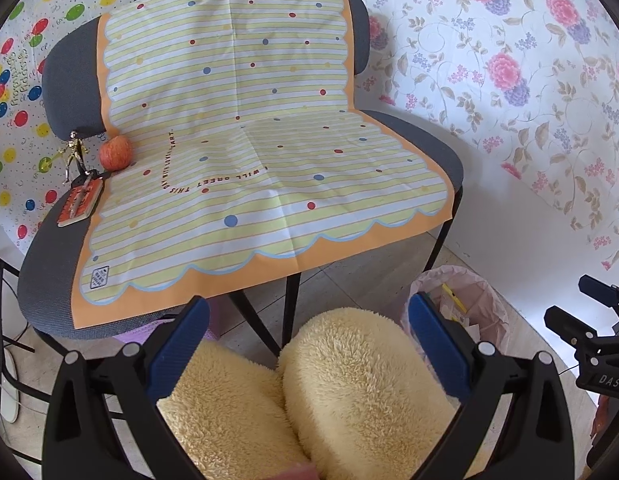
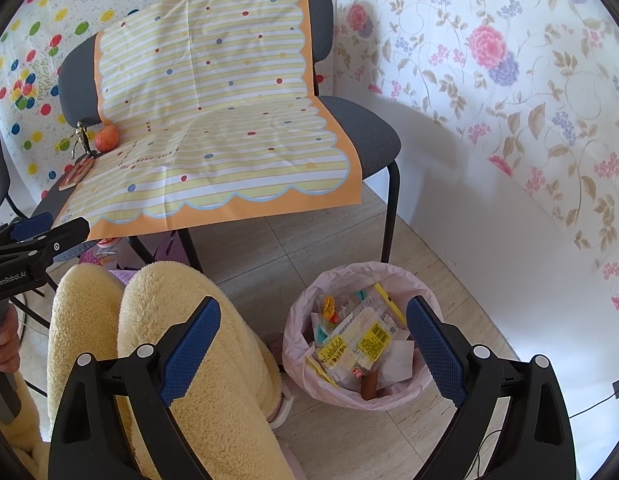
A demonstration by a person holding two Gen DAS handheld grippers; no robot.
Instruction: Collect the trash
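Both hand-held grippers, left (image 1: 309, 320) and right (image 2: 313, 324), gape wide and empty, "GenRobot.AI" on the left one, the one trash bin (image 2: 301, 344) sitting full just ahead of the right.

**Bright daylight, bent edges**

Strong, even light fills both fisheye views, apparently from the upper right, where the flowered wall (image 2: 509, 80) washes toward white. The chair (image 2: 365, 136) casts a soft grey shadow onto that wall and the floor (image 2: 309, 240) beneath it. Straight lines bow outward near the frame, and a black ring darkens every corner. Focus holds sharp through the centre; the striped cloth (image 1: 249, 140) shows readable print, though far edges smear slightly.
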